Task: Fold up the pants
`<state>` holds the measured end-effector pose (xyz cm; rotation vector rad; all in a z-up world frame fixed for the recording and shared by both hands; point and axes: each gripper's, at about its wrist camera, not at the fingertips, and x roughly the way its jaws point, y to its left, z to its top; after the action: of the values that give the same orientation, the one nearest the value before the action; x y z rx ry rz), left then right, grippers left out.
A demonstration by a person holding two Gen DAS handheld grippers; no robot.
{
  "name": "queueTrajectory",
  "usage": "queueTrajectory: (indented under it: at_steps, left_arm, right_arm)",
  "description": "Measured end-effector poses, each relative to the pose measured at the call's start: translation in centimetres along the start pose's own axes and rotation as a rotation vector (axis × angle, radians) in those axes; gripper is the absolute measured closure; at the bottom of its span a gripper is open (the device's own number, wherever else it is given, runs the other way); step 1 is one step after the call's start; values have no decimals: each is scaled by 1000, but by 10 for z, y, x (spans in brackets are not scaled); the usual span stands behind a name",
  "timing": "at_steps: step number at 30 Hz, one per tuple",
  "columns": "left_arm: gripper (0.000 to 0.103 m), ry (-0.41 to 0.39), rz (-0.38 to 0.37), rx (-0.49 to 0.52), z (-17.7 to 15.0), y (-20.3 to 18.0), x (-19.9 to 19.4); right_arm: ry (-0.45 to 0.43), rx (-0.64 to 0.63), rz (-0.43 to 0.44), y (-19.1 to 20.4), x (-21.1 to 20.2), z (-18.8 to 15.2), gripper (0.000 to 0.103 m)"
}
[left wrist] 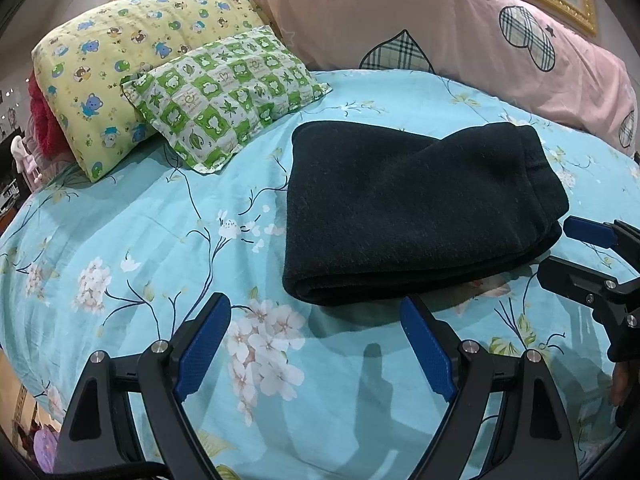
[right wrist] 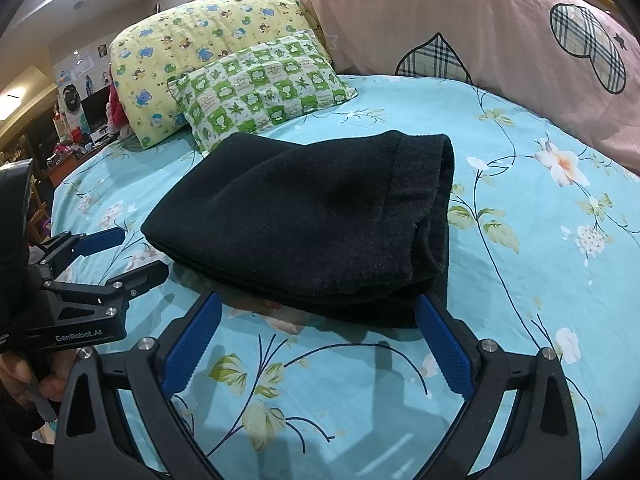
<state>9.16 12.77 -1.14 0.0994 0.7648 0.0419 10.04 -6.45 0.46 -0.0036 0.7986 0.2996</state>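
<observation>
The black pants lie folded into a thick rectangle on the light blue floral bed sheet; the same bundle of pants fills the middle of the right wrist view. My left gripper hovers open just in front of the bundle's near edge, nothing between its blue pads. My right gripper is open too, close to the near edge, its right fingertip at the bundle's corner. Each gripper shows in the other's view: the right gripper at the pants' right side, the left gripper at their left.
A green checked pillow and a yellow cartoon pillow lie behind the pants to the left. A pink duvet with plaid hearts runs along the back. A hand holds the left gripper. Room clutter lies beyond the bed's left edge.
</observation>
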Motion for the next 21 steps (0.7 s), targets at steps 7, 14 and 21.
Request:
queueTrajectory:
  at_steps: [7, 14, 21]
  left_arm:
    - [16, -4, 1, -6, 1, 1, -1]
    - [16, -5, 3, -5, 1, 1, -2]
    - [16, -6, 4, -4, 2, 1, -1]
  right_arm:
    - [-2, -1, -1, 1, -1, 0, 6]
    - [-4, -4, 1, 3, -1, 2, 6]
    - [-9, -2, 3, 4, -2, 2, 6]
